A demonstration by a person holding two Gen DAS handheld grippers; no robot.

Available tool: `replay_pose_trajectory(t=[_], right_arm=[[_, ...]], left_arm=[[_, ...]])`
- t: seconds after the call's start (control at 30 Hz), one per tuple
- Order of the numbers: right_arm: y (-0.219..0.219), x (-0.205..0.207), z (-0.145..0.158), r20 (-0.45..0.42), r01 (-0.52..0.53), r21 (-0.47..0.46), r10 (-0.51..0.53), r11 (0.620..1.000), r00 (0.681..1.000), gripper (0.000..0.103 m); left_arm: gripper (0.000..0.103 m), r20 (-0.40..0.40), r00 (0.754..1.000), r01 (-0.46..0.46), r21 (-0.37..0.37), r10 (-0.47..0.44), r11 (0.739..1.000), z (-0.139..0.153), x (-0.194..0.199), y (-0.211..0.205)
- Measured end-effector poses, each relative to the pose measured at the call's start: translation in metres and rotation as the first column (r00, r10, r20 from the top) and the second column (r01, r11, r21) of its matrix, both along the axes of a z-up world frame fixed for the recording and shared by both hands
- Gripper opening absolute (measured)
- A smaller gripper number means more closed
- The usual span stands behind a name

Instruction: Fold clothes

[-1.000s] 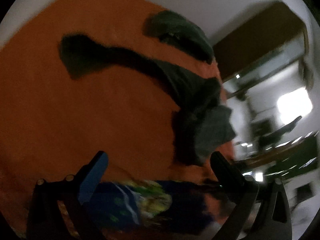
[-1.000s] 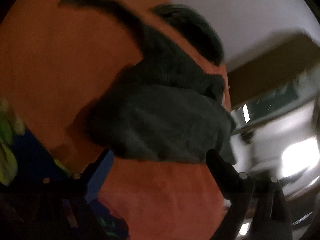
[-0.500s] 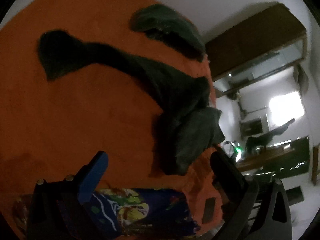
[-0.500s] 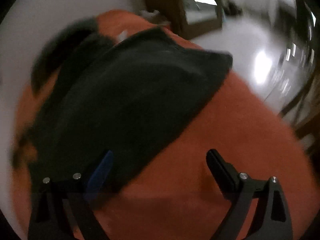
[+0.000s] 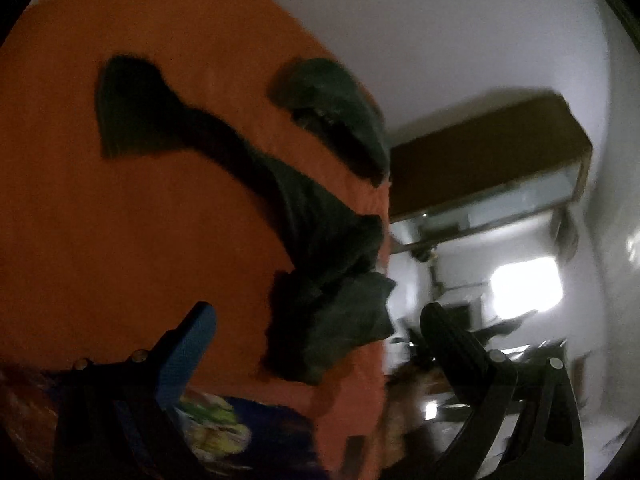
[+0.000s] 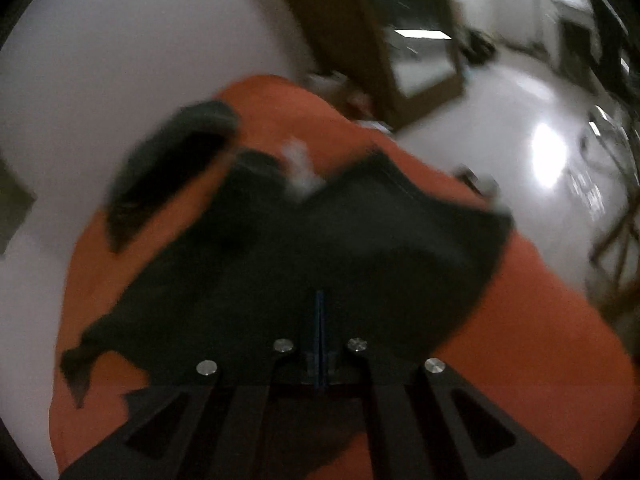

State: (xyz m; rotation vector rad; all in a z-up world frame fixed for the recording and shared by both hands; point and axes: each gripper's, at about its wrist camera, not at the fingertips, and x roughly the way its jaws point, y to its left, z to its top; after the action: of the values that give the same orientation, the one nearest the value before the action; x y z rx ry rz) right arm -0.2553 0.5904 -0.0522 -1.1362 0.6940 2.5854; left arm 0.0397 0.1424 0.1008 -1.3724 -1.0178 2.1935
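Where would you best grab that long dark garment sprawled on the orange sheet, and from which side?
Probably by the flared end of the long dark garment, far from the bunched heap near the edge of the orange sheet. That end lies flat and alone, so fingers coming from the open sheet beside it could likely pinch a single layer. The heap would give tangled folds.
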Motion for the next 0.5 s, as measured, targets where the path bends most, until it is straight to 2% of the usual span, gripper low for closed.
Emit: replay_pose_trajectory(t=[0.03,0.1,0.13,0.17,0.2,0.23,0.27,0.33,0.37,0.43,0.47,0.5], right_arm=[[-0.005,-0.008,0.016,0.019,-0.009,0.022,0.009,1.0,1.0,0.0],[0.004,-0.039,0.032,0.12,-0.001,-0.073,0.01,0.997,0.993,0.004],[0.012,-0.05,0.036,0.16,0.004,-0.162,0.023,0.987,0.987,0.01],[0.019,-0.053,0.043,0.19,0.008,-0.231,0.037,0.973,0.981,0.022],[0.023,-0.054,0.05,0.216,0.015,-0.233,0.037,0.972,0.976,0.032],[0.025,-0.044,0.063,0.225,0.023,-0.165,0.015,0.986,0.974,0.053],[0.03,-0.043,0.066,0.21,0.021,-0.104,0.001,0.994,0.978,0.068],[0.051,-0.038,0.053,0.193,0.061,0.022,-0.064,0.998,0.979,0.07],[0.057,-0.028,0.047,0.207,0.09,0.028,-0.094,0.996,0.974,0.07],[0.078,-0.013,0.011,0.246,0.151,-0.055,-0.134,0.987,0.96,0.07],[0.091,-0.01,-0.016,0.3,0.201,-0.088,-0.166,0.976,0.94,0.07],[0.094,-0.002,-0.029,0.339,0.222,-0.077,-0.184,0.972,0.923,0.07]], left_arm=[[0.102,-0.009,1.0,0.01,-0.027,-0.01,1.0,0.003,0.002,-0.001],[0.102,0.01,1.0,0.022,-0.066,-0.021,0.998,0.0,0.002,-0.005],[0.102,0.023,0.999,0.029,-0.086,-0.027,0.996,-0.003,0.001,-0.006],[0.102,0.036,0.999,0.036,-0.105,-0.033,0.994,-0.006,-0.001,-0.007],[0.102,0.046,0.998,0.041,-0.129,-0.035,0.991,-0.009,-0.002,-0.008],[0.102,0.048,0.998,0.037,-0.157,-0.03,0.987,-0.013,-0.007,-0.009],[0.102,0.048,0.999,0.034,-0.186,-0.025,0.982,-0.019,-0.014,-0.009],[0.102,0.07,0.997,0.041,-0.27,-0.023,0.962,-0.03,-0.03,-0.005],[0.102,0.084,0.996,0.049,-0.331,-0.022,0.942,-0.036,-0.039,0.001],[0.102,0.079,0.996,0.064,-0.425,-0.034,0.903,-0.045,-0.05,0.011],[0.102,0.07,0.997,0.071,-0.463,-0.043,0.884,-0.05,-0.052,0.016],[0.102,0.063,0.997,0.079,-0.493,-0.055,0.867,-0.054,-0.053,0.021]])
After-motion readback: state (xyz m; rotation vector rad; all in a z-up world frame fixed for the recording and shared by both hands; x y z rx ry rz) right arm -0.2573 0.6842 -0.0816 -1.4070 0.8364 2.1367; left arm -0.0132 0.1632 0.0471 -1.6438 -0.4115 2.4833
